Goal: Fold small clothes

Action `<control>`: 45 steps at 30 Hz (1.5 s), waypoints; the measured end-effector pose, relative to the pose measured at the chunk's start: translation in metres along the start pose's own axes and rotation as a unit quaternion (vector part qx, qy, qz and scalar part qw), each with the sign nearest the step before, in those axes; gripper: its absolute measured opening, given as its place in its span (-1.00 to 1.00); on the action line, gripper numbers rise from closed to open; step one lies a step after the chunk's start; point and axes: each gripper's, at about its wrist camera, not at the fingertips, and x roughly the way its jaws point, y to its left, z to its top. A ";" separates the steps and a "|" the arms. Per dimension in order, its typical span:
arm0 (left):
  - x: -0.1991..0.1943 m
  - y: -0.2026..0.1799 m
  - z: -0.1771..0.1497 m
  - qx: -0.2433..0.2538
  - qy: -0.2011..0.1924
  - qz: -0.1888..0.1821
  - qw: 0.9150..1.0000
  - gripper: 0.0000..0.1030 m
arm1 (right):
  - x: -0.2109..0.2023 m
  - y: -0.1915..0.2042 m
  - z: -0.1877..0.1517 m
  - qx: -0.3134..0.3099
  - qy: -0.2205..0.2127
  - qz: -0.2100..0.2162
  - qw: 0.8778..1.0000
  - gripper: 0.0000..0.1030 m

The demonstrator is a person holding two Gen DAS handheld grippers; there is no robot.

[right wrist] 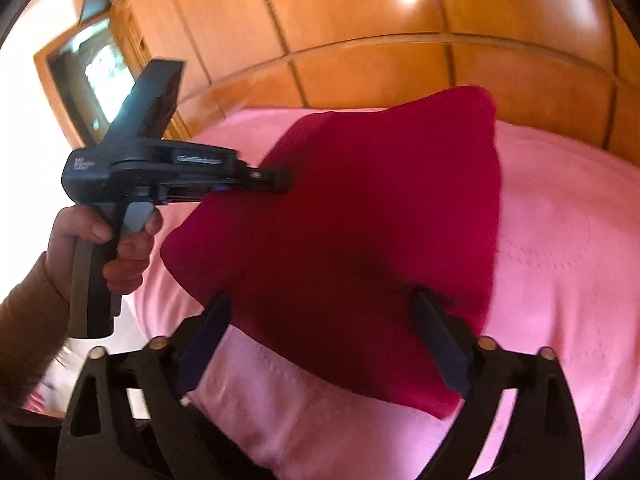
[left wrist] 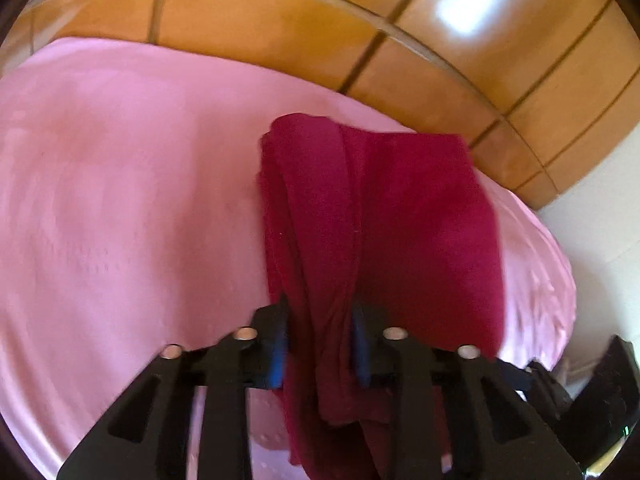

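Observation:
A dark red garment (left wrist: 380, 220) hangs bunched over the pink bed. My left gripper (left wrist: 320, 320) is shut on a gathered fold of it; the cloth runs between the blue-padded fingers (left wrist: 278, 344). In the right wrist view the same red garment (right wrist: 352, 240) is stretched out and lifted above the bed. The left gripper (right wrist: 280, 178) shows there from the side, held by a hand, pinching the garment's left edge. My right gripper (right wrist: 324, 312) has its jaws wide apart, with the garment's near edge lying between the fingers (right wrist: 208, 328).
The pink bedspread (left wrist: 120, 200) covers the bed, and it also shows in the right wrist view (right wrist: 560, 260). A wooden panelled headboard (left wrist: 280, 28) runs behind. A framed mirror (right wrist: 92, 76) is on the wall at left. A white wall (left wrist: 600, 208) is right of the bed.

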 end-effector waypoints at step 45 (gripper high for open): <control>0.003 -0.010 -0.031 0.058 -0.070 0.073 0.993 0.35 | 0.038 -0.129 0.085 0.180 -0.022 0.039 0.983 0.95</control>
